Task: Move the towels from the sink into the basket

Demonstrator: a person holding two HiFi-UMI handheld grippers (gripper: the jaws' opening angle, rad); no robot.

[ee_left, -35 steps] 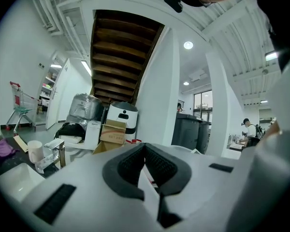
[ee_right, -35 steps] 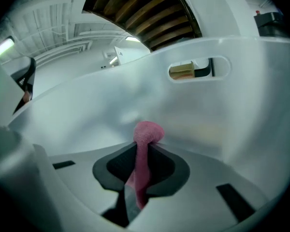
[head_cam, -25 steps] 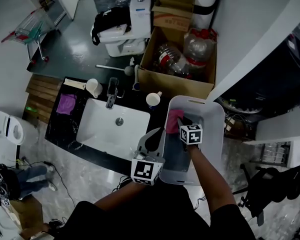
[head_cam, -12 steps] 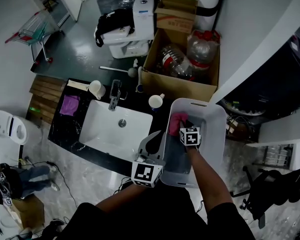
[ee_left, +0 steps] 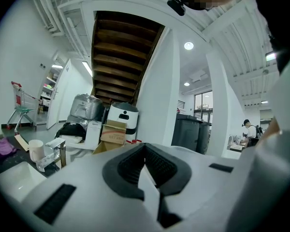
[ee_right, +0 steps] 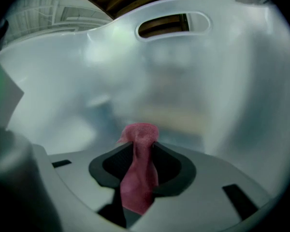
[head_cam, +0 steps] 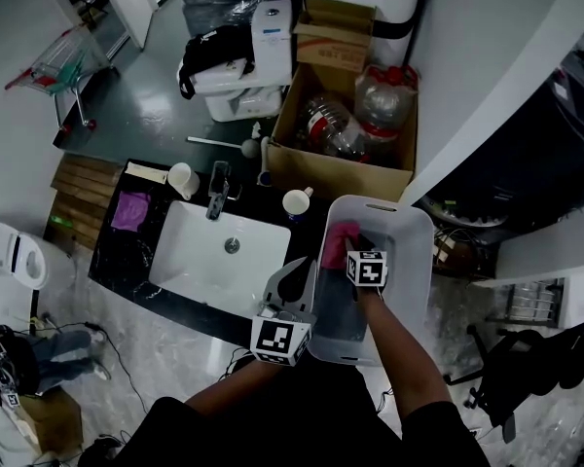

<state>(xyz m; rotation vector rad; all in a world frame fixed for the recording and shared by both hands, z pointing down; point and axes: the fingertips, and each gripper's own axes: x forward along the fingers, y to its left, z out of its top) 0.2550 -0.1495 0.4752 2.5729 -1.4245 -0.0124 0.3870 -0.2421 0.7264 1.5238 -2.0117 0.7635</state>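
One pink towel (head_cam: 337, 244) is what I have in play. In the head view it sits inside the basket (head_cam: 420, 261), toward the far-left corner. My right gripper (head_cam: 354, 251) reaches in over the near rim. My left gripper (head_cam: 293, 278) waits just outside the basket's left wall. The sink (head_cam: 190, 261), left of the basket, looks bare and glossy white. A purple cloth (head_cam: 129, 209) lies on the dark counter, well left of the basket.

In the left gripper view the jaws are pressed together with nothing between them, and the ribbed black pads meet at the tip.

In the right gripper view the jaws have just been opening. The towel's bunched neck sits between the pads and touches both, so I read this as a light pinch on the cloth. The towel is soft and nubbly, gathered into a narrow fold. The basket is smooth, translucent white plastic with rounded corners and an oval handle slot (ee_right: 173, 24) in the far wall.

I judge the step in hand to be the release. I'd spread the jaws fully while they are low inside the basket, because the nap may cling to the ribbed pads. Then I'd back straight out so the cloth isn't dragged over the wall.
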